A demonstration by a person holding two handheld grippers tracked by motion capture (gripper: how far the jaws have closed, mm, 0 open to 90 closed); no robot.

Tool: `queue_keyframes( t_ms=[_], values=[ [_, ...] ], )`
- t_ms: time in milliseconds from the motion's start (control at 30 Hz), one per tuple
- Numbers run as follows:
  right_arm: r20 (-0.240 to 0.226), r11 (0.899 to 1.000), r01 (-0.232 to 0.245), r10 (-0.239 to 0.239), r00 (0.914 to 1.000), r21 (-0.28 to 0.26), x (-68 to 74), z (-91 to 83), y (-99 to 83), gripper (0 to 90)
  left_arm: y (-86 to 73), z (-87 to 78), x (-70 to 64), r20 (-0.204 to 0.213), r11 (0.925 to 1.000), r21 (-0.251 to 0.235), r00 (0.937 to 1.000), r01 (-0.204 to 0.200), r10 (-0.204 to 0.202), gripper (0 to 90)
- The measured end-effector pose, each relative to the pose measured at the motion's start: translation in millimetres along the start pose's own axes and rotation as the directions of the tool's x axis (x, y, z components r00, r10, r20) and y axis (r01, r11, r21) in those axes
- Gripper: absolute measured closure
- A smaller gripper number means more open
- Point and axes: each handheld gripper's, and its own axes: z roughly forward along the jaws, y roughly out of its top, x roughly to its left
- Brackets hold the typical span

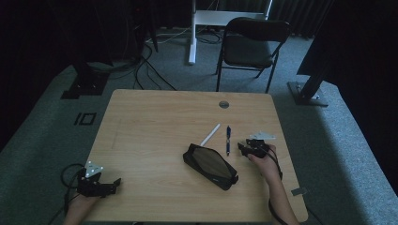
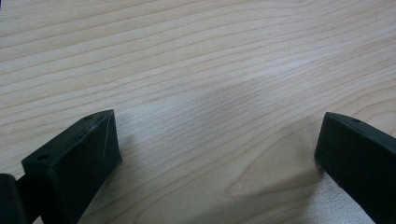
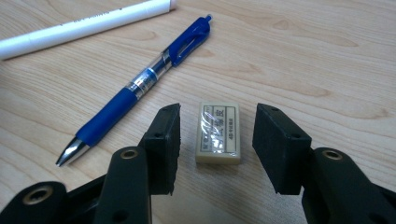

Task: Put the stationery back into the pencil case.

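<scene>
High view
- Table (image 1: 150, 122): one, light wood, taking up the middle of the room.
- Grippers: two. Left gripper (image 1: 111, 183) is sitting at the near left corner, well apart from everything else. Right gripper (image 1: 242, 147) is hovering on the right side, just beside the blue pen.
- Pens: two. One white pen (image 1: 210, 134) and one blue pen (image 1: 228, 139) are lying side by side past the pouch.
- Pencil pouch (image 1: 210, 165): one, black, lying open in the middle, near edge side.
- Chair (image 1: 251, 47): one, dark, standing beyond the far edge.
- Forearms: two, coming in from the bottom.

Left gripper view
- Left gripper (image 2: 217, 140): jaws are standing wide apart, holding nothing.
- Under it: bare wood grain between the two black jaws, one shadow patch.

Right gripper view
- Eraser (image 3: 218, 132): one, small, cream, with a printed wrapper, lying flat on the table.
- Right gripper (image 3: 216, 142): jaws are parted and straddling the eraser, one jaw on each side, a gap showing on both sides, so nothing is being gripped.
- Blue pen (image 3: 140, 84): one, lying slantwise just beside the eraser, metal tip pointing toward the camera.
- White pen (image 3: 84, 25): one, lying beyond the blue pen, apart from it.
</scene>
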Motion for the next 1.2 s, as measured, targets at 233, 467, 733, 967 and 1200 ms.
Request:
queue_keyframes(
  t_ms=[233, 467, 733, 967, 1200],
  values=[
    [-0.003, 1.0, 0.014, -0.014, 0.9999, 0.016, 1.1, 2.2, 0.2, 55.0, 0.0, 0.0, 0.0, 0.0, 1.0, 0.0, 1.0, 0.0, 0.0, 0.1],
    [0.006, 1.0, 0.013, -0.014, 0.9999, 0.025, 2.2, 4.7, 2.1, 56.3, 0.0, 0.0, 0.0, 0.0, 1.0, 0.0, 1.0, 0.0, 0.0, 0.1],
    [0.029, 1.0, -0.008, 0.007, 0.9995, 0.023, 4.6, 4.9, 2.8, 67.9, 0.0, 0.0, -0.1, 0.0, 1.0, 0.0, 1.0, 0.0, 0.0, 0.1],
    [0.017, 0.999, -0.032, 0.032, 0.9993, 0.024, 5.0, 1.8, 4.8, 68.1, 0.0, 0.0, 0.0, 0.0, 1.0, 0.0, 1.0, 0.0, 0.0, 0.1],
    [0.017, 0.999, -0.038, 0.038, 0.9991, 0.014, 3.4, -10.3, 10.4, 68.1, 0.0, 0.0, -0.1, 0.0, 1.0, 0.0, 1.0, 0.001, -0.001, 0.1]
  ],
)
